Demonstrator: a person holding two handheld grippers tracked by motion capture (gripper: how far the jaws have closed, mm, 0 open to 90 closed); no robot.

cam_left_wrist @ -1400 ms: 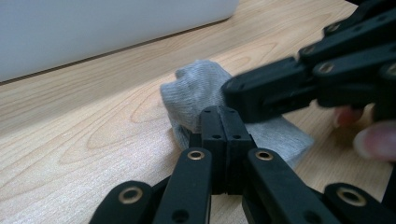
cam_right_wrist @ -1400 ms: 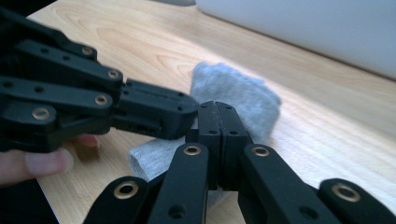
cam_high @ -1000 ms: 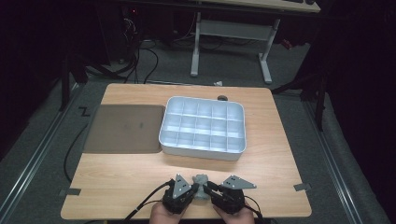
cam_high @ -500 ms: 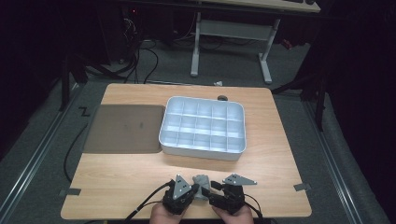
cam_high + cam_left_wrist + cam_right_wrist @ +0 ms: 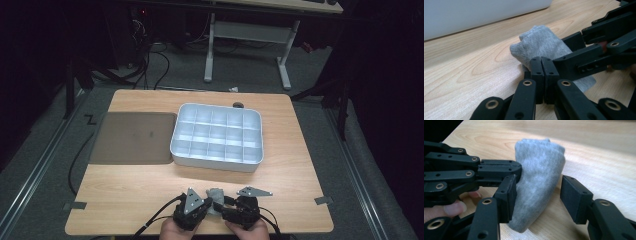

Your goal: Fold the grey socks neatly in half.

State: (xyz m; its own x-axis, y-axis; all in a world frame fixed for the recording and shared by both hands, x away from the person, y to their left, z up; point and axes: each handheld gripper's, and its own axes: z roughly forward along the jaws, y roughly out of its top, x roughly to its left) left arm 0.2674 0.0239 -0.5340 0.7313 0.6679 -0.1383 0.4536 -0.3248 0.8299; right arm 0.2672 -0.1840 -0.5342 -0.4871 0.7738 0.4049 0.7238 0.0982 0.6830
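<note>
Worktop and items lying directly on it

The worktop (image 5: 135,190) was a rectangular light wood-grain board with rounded corners, standing on a grey floor (image 5: 45,150). A dark flat mat (image 5: 132,137) lay on its left half, touching or just beside a white tray (image 5: 217,162) divided into many compartments, placed near the centre toward the far edge. A small dark round fitting (image 5: 238,105) sat at the far edge behind the tray. A grey knitted cloth (image 5: 216,193), bunched, rested on the wood near the front edge, well apart from the tray. Grey tape tabs (image 5: 324,200) marked the front corners.
</note>
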